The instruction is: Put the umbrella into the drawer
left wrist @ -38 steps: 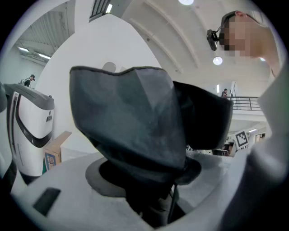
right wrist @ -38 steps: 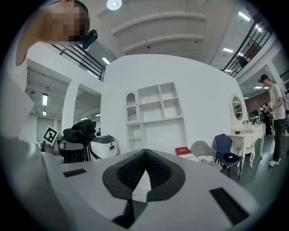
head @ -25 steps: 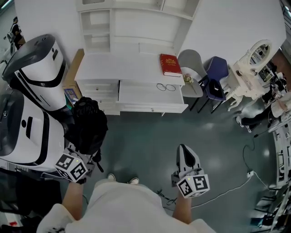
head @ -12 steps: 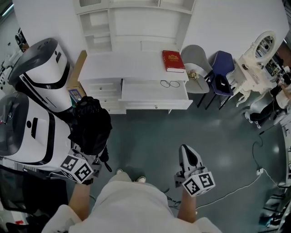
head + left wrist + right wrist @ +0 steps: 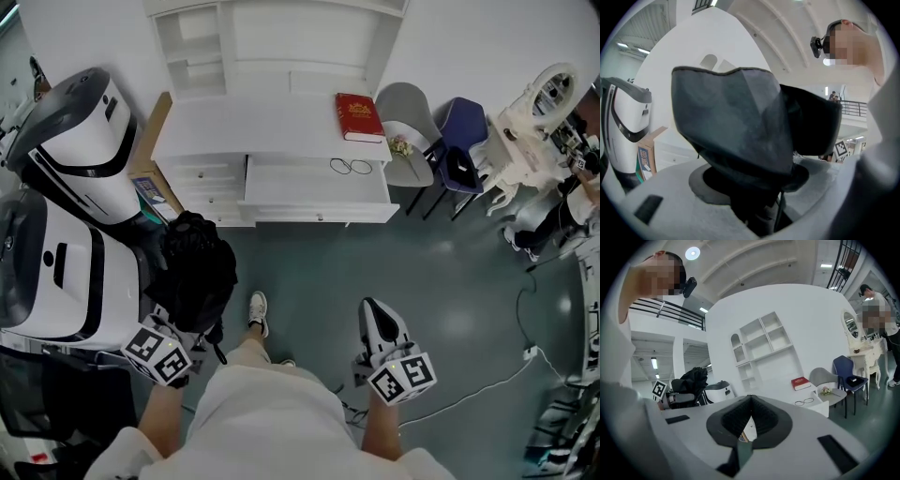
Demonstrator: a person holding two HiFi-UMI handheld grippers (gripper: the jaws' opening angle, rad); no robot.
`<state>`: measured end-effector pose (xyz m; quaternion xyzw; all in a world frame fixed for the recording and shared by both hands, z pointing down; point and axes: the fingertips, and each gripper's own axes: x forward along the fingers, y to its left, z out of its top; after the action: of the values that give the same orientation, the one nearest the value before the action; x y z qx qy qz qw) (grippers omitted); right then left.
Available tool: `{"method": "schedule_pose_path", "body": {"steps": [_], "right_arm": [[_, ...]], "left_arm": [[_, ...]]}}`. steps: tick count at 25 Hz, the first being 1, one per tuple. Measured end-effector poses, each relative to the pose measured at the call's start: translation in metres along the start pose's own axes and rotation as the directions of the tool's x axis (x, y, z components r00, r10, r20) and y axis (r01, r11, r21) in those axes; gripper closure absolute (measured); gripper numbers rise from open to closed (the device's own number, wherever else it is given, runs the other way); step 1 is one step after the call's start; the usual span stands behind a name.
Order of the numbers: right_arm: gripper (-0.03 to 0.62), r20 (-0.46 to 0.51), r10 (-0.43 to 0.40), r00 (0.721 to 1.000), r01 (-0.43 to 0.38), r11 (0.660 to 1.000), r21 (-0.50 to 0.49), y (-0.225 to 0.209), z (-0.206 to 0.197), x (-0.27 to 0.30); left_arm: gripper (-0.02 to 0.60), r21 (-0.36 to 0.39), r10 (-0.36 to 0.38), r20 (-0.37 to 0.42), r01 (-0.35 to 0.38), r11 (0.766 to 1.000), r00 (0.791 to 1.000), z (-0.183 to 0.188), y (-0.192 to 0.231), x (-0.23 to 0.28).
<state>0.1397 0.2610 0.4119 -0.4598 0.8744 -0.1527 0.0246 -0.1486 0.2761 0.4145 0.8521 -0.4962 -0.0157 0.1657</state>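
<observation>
2 grippers in play, both low in the head view over the grey floor [image 5: 309, 272]. Left gripper [image 5: 178, 330] is clamped on the black umbrella [image 5: 192, 281]; in the left gripper view the folded fabric of the umbrella [image 5: 736, 126] bunches up out of the jaws of the left gripper [image 5: 757, 197] and fills most of the frame. Right gripper [image 5: 375, 314] has its jaws closed tip to tip with nothing between them, clear in the right gripper view [image 5: 749, 401]. Drawer [image 5: 319, 197] is pulled open from the white desk [image 5: 253, 127], with 1 pair of glasses [image 5: 349, 167] lying in it. The umbrella is well apart from the drawer, down and to the left of it, beside the white machines [image 5: 66, 159]. 1 red book [image 5: 358, 116] lies on the desk's right end. 1 grey chair [image 5: 408, 117] and 1 blue chair [image 5: 464, 141] stand right of the desk. 1 shoe [image 5: 258, 309] of the person shows between the grippers.
</observation>
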Motion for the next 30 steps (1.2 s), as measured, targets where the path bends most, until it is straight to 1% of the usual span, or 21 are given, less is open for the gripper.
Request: {"method": "schedule_pose_path", "body": {"steps": [3,6,9,12,16,19,21,23,26,30], "right_arm": [[0.595,-0.015,-0.049,0.999,0.050,0.999,0.009,-0.021,-0.001,0.013],[0.595,-0.036,-0.080,0.996,0.080,0.997,0.012,-0.044,0.007,0.040],[0.595,-0.054,-0.102,0.993,0.103,0.995,0.009,-0.063,0.019,0.079],[0.595,-0.061,-0.116,0.991,0.116,0.993,-0.003,-0.073,0.036,0.128],[0.595,-0.050,-0.127,0.991,0.126,0.992,-0.031,-0.076,0.064,0.195],[0.595,-0.057,-0.148,0.987,0.146,0.989,-0.038,-0.080,0.073,0.227],[0.595,-0.068,-0.162,0.984,0.160,0.987,-0.033,-0.081,0.071,0.239],[0.595,-0.074,-0.181,0.981,0.180,0.984,-0.020,-0.085,0.068,0.243],[0.595,-0.084,-0.222,0.971,0.223,0.975,-0.004,-0.098,0.065,0.239],[0.595,-0.079,-0.261,0.962,0.262,0.965,0.012,-0.122,0.065,0.235]], "left_arm": [[0.317,-0.014,-0.023,-0.025,0.022,1.000,0.999,-0.004,0.016,0.032],[0.316,-0.005,-0.052,-0.024,0.052,0.999,0.998,0.009,0.034,0.073],[0.316,-0.020,-0.084,-0.027,0.084,0.996,0.996,0.021,0.056,0.117],[0.316,-0.060,-0.120,-0.064,0.116,0.991,0.991,0.024,0.089,0.159],[0.316,-0.059,-0.177,-0.113,0.172,0.983,0.978,0.040,0.134,0.207],[0.314,-0.025,-0.237,-0.170,0.237,0.971,0.956,0.052,0.156,0.239],[0.314,0.012,-0.267,-0.204,0.275,0.961,0.942,0.060,0.167,0.258],[0.314,0.024,-0.286,-0.223,0.299,0.954,0.932,0.065,0.173,0.273],[0.314,0.003,-0.306,-0.226,0.315,0.949,0.925,0.068,0.174,0.294],[0.314,-0.015,-0.321,-0.249,0.327,0.945,0.914,0.058,0.165,0.316]]}}
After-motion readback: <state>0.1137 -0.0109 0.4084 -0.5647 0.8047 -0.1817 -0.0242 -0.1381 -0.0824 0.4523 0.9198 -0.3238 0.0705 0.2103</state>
